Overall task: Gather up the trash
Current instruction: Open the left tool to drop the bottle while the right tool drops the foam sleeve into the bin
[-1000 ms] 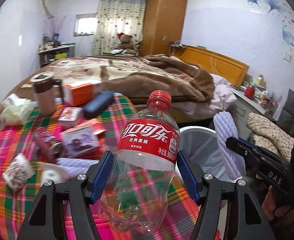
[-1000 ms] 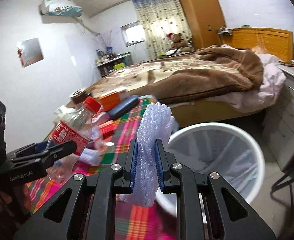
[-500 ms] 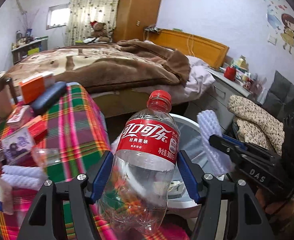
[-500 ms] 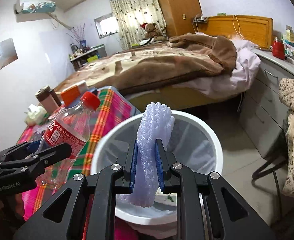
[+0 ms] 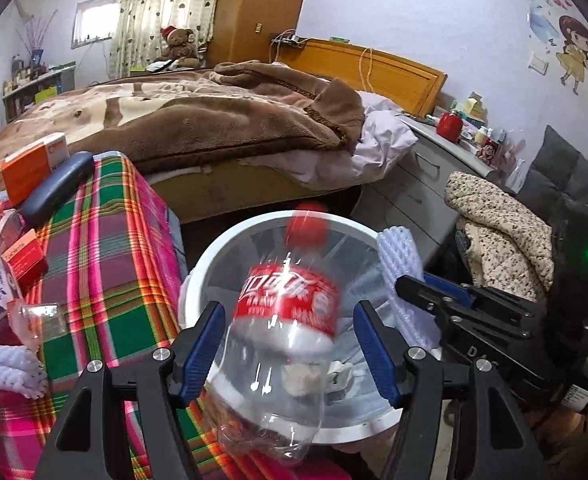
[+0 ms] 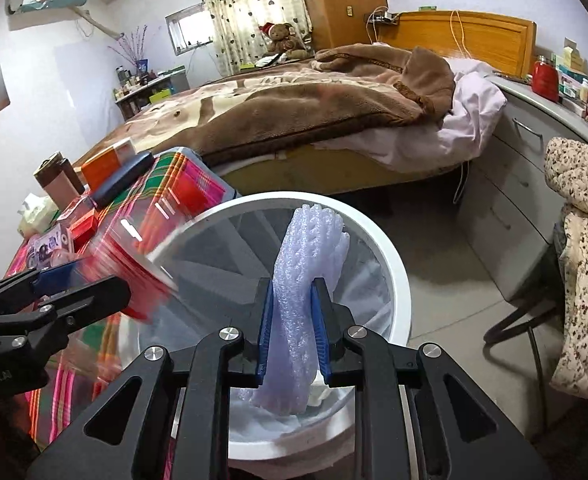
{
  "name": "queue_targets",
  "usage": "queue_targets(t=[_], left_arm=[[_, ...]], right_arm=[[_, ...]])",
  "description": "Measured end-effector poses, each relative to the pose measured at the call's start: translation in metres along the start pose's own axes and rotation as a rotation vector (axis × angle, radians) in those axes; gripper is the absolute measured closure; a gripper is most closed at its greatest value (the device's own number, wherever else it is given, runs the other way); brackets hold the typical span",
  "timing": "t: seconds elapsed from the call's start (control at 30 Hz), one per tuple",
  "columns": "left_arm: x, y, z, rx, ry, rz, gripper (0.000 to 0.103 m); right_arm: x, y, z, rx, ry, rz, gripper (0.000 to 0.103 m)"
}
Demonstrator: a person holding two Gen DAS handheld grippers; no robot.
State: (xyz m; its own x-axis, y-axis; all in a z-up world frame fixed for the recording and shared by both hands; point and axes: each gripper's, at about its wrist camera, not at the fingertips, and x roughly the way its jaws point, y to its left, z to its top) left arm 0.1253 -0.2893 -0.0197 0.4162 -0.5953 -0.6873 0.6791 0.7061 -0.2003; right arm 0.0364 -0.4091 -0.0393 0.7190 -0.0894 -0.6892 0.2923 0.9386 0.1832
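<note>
Trash is held over the white bin [image 5: 213, 256] beside the plaid-covered bench [image 5: 105, 260].

The cola bottle [image 5: 289, 300] (blurred, tilted, red cap up) is seen above the bin's mouth between the fingers [image 5: 197, 340] of the left gripper [image 5: 287, 320], which are spread wider than it and not pressed on it. The foam net [image 6: 310, 248] is pinched upright over the bin by the right gripper [image 6: 292, 300], whose fingers are opening.
</note>
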Motion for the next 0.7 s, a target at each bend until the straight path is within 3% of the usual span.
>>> queue_targets(t=[0.17, 0.7], left_arm=[[-0.004, 0.004, 0.001, -0.012, -0.010, 0.011, 0.031], [-0.050, 0.029, -0.011, -0.059, -0.068, 0.082, 0.031]], right_arm=[[-0.002, -0.002, -0.002, 0.004, -0.002, -0.002, 0.064], [-0.024, 0.027, -0.001, -0.035, -0.074, 0.029, 0.063]])
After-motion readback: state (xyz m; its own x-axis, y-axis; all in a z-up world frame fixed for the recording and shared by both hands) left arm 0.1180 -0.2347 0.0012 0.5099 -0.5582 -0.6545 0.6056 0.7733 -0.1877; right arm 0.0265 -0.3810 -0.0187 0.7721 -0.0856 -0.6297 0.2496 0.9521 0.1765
